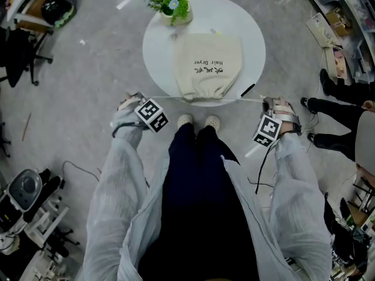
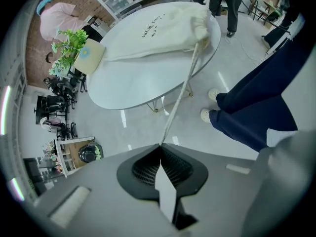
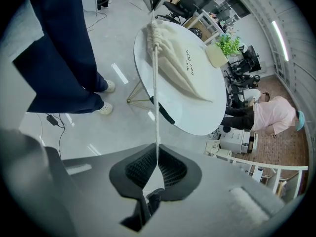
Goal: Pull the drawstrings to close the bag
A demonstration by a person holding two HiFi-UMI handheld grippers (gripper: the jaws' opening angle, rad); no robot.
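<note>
The bag (image 1: 206,66) on the desk (image 1: 157,47) looks soft and light — left hand-held gripper (image 2: 160,147) and right hand-held gripper (image 3: 157,149) each pinch its thin drawstring (image 2: 182,90) taut.

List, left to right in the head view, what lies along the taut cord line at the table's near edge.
left gripper → left drawstring → bag → right drawstring → right gripper
</note>
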